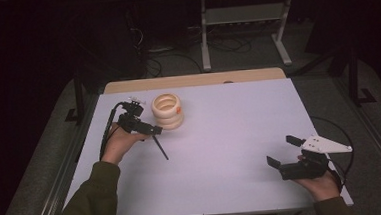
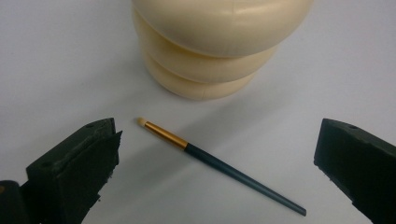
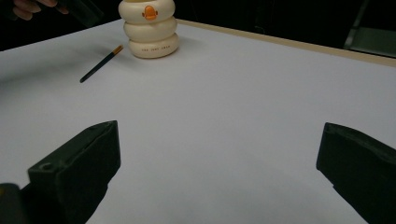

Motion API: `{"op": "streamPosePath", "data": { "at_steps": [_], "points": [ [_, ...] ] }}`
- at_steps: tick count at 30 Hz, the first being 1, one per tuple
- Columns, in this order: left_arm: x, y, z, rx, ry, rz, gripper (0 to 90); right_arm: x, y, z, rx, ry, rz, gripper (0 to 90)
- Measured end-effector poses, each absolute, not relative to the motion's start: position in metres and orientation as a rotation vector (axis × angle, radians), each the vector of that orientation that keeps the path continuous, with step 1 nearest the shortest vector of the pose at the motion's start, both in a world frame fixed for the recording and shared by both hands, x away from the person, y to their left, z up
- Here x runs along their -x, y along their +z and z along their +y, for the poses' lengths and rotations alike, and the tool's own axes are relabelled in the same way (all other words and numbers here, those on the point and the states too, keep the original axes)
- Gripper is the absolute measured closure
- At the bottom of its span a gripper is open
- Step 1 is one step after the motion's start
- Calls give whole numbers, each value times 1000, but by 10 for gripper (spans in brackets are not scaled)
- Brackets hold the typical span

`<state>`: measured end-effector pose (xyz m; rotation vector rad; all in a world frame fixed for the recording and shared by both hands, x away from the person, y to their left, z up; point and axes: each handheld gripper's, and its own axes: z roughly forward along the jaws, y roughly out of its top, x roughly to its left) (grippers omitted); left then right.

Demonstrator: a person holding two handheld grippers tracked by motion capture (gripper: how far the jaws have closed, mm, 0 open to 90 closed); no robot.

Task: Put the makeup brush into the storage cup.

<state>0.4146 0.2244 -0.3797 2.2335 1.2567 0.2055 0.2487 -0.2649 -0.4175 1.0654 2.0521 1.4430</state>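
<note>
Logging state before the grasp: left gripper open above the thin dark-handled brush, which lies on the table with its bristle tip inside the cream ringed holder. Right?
Not quite. The thin dark-handled brush with the gold ferrule lies flat on the white table, but its bristle tip rests on the table beside the cream ringed holder, not inside it, as the left gripper view shows. The left gripper is open above it, as stated.

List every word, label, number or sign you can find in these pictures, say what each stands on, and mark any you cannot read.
Small dark line of print on the bottom ring of the cream ringed holder: too small and blurred to read.
Orange mark on its top ring: a picture or logo, no legible letters.
Brush on the table: no text visible.
Left gripper and right gripper: no text visible.
</note>
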Motion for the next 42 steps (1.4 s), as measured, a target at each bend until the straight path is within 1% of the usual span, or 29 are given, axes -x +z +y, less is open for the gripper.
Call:
{"op": "streamPosePath", "data": {
  "at_steps": [23,42],
  "points": [
    [-434,-385,220,-2281,115,1406,0,-249,-418,-268,-1075,1453,2042,0],
    [-446,-402,223,-2319,35,1524,5,-249,-418,-268,-1082,1459,2040,0]
  ]
}}
